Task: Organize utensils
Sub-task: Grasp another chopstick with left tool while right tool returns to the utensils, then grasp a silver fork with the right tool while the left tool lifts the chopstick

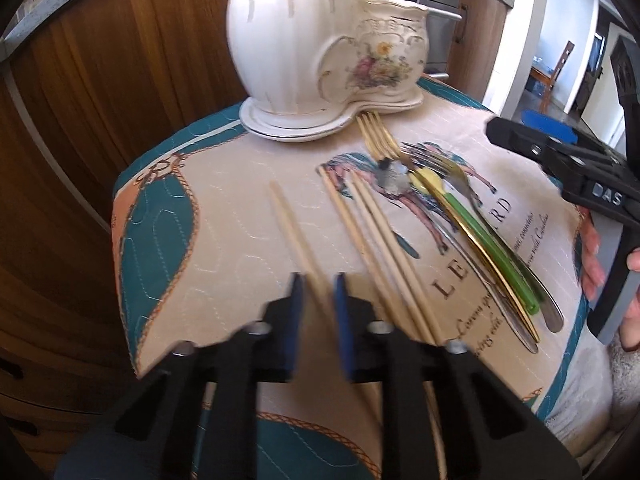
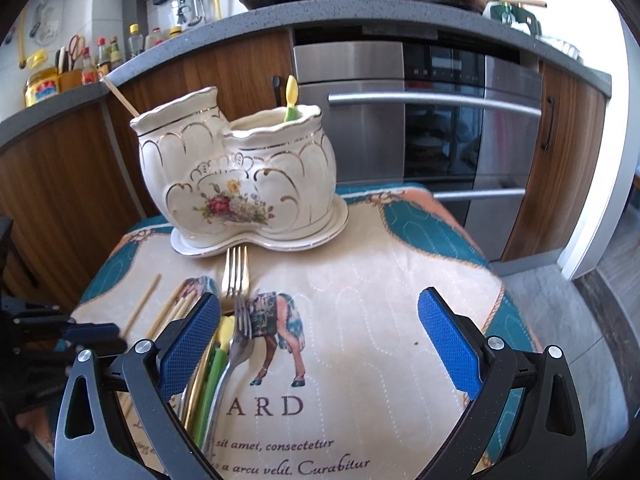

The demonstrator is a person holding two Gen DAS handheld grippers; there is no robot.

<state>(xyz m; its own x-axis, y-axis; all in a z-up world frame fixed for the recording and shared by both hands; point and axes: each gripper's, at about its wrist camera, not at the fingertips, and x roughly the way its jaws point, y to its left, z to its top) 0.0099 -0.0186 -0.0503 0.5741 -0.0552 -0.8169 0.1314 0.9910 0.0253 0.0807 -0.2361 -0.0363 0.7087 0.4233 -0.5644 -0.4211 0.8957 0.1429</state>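
Note:
A white ceramic two-pot utensil holder stands at the back of the small table, with a chopstick in its left pot and a yellow-green utensil in its right pot. Several wooden chopsticks lie on the cloth. Beside them lie a gold fork, a silver fork and a green-handled utensil. My left gripper has its jaws narrowly apart around one chopstick. My right gripper is wide open above the cloth, just right of the cutlery.
A quilted cloth with a horse print covers the small table. Wooden cabinets and a steel oven stand behind it. The counter above holds pans and bottles. The right gripper's body shows at the right edge of the left wrist view.

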